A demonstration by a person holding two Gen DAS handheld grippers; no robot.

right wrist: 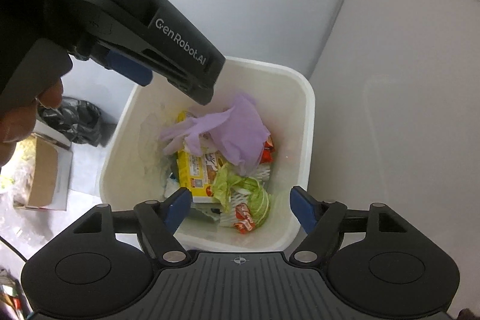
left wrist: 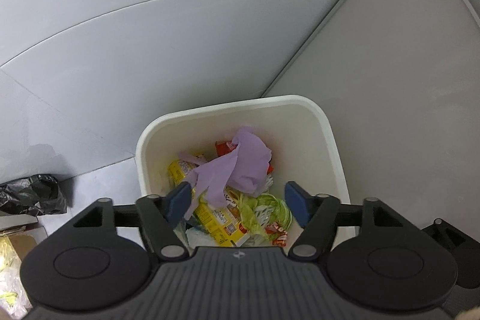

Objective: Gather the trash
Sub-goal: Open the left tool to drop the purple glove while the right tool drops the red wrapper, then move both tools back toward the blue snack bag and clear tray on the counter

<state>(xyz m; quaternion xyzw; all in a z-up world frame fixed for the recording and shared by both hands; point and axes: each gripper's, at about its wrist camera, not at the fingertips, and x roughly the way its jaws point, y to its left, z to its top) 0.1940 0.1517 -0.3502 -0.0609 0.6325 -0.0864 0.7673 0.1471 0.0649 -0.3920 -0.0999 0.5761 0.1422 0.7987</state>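
Poised directly above white bin (left wrist: 327, 122), left hand-held gripper (left wrist: 240, 201) and right hand-held gripper (right wrist: 241, 206), jaws apart, empty; purple glove (left wrist: 240, 161) below, lengthwise toward left one.

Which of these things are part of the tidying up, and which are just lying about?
Part of the job:
white bin
purple glove
yellow packet
green wrapper
left gripper, open
right gripper, open

Just lying about:
black bag
cardboard box
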